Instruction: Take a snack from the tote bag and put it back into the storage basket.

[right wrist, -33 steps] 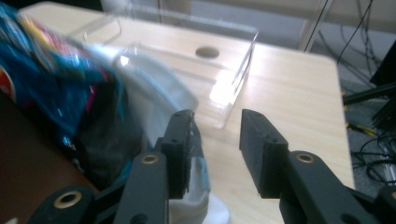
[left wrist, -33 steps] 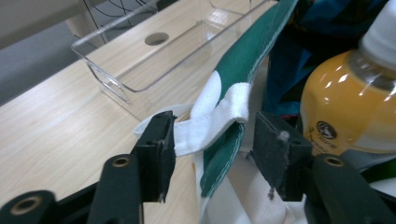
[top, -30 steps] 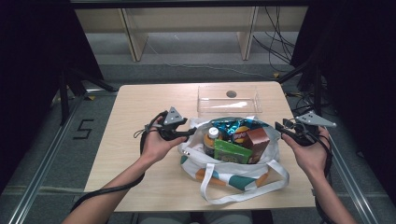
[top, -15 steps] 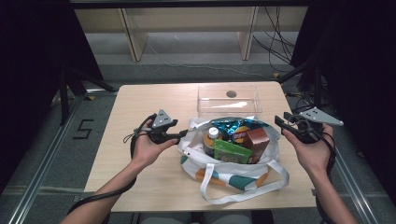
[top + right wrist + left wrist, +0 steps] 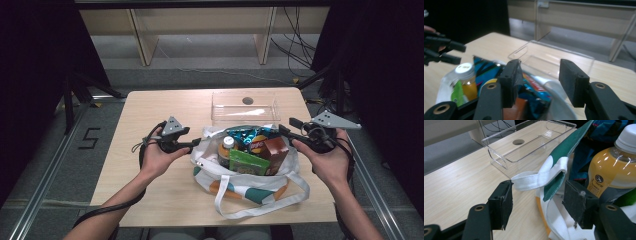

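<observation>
A white tote bag (image 5: 250,192) with green and orange patches lies open on the wooden table (image 5: 150,110). It holds an orange-juice bottle (image 5: 226,150), a green packet (image 5: 246,163), a brown box (image 5: 274,150) and a blue snack bag (image 5: 244,134). My left gripper (image 5: 196,145) is at the bag's left rim. Its jaws have just been opening, and the white strap (image 5: 534,180) lies loose between the pads (image 5: 503,202). My right gripper (image 5: 287,126) hovers at the bag's right rim, above the blue snack bag (image 5: 534,96). Its jaws have just been opening too, with nothing gripped.
A clear plastic tray (image 5: 245,107) stands empty just behind the bag, and a round hole in the tabletop (image 5: 247,100) shows through it. Bare wood stretches to the left and back left. The table's right edge runs close to my right hand.
My right gripper has risen a little from the bag's right rim with its jaws wider apart. The left gripper has shifted slightly left and stays at the left rim.
</observation>
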A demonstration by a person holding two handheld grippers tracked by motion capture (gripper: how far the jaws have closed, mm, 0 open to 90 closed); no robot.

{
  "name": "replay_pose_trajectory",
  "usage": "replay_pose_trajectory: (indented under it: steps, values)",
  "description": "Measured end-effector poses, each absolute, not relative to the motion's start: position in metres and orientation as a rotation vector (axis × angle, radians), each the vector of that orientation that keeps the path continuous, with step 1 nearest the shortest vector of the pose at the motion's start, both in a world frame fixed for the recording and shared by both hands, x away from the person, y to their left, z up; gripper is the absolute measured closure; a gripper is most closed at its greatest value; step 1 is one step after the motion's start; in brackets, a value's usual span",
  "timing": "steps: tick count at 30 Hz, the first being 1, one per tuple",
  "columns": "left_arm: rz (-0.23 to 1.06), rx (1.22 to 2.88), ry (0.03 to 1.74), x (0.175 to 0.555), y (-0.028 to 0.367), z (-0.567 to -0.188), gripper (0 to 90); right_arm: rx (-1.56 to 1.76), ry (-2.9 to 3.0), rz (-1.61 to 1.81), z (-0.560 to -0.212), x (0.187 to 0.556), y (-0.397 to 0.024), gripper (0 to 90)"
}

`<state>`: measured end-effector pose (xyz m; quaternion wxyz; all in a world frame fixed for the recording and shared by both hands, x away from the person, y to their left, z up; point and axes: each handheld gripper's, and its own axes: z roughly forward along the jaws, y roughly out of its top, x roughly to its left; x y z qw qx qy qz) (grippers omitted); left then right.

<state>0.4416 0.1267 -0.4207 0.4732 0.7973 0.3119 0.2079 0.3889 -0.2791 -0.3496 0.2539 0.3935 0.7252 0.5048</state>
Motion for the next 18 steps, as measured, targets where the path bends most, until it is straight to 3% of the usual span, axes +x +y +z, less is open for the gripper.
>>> replay_pose_trajectory:
  steps: [10,18]
  values:
    - [0.513,1.953,0.768,0.441,0.128,-0.421,39.1,1.083,2.065,1.348,-0.363,0.407,-0.273,54.8]
    - [0.515,1.948,0.769,0.442,0.127,-0.420,38.6,1.062,2.131,1.312,-0.364,0.420,-0.275,63.5]
